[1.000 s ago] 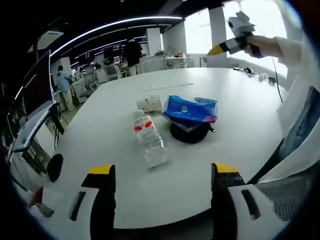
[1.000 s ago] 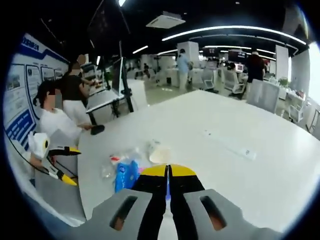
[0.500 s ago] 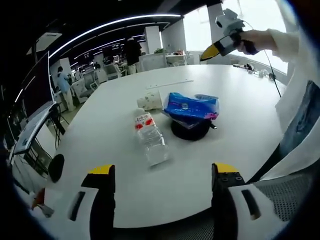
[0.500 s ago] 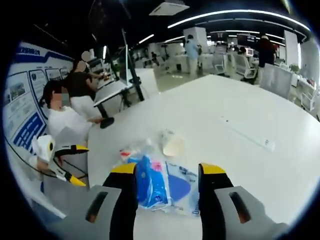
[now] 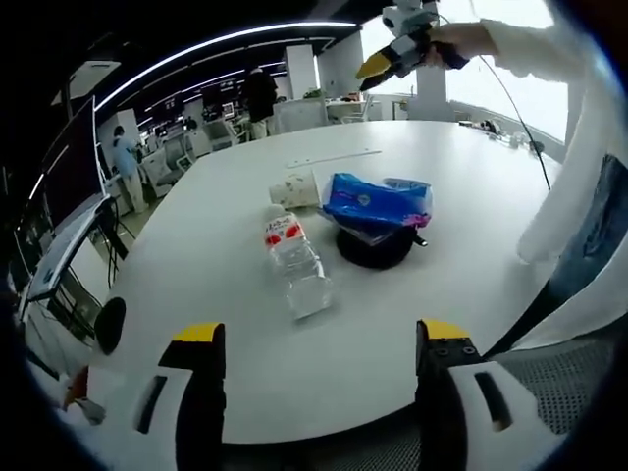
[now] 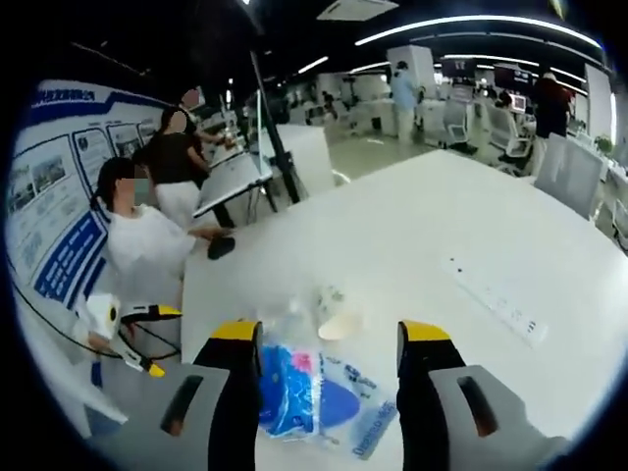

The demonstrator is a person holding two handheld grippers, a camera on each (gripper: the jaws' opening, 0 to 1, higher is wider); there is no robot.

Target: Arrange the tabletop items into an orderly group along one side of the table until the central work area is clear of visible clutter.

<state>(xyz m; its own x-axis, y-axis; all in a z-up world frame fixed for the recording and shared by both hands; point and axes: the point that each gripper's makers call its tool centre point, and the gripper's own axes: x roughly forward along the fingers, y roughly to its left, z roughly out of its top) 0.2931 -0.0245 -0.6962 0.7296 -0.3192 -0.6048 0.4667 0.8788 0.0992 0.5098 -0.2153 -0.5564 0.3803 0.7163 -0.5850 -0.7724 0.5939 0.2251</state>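
Judging by the water bottle [image 5: 294, 267], paper cup [image 5: 295, 190], blue tissue pack [image 5: 377, 203] and black dish [image 5: 373, 248] still clustered mid-tabletop [image 5: 196, 245], nothing is arranged yet; my left gripper [image 5: 319, 339] and right gripper [image 6: 331, 339] both gape, grasping nothing.

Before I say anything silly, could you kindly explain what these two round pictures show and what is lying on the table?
A person holds a two-fingered gripping tool in each hand, and each carries a fisheye camera looking along its fingers. The left gripper is open, low at the near edge of the white table. The right gripper is open, raised above the items. On the table lie a clear water bottle, a paper cup on its side, and a blue tissue pack on a black round object. Nothing is held.
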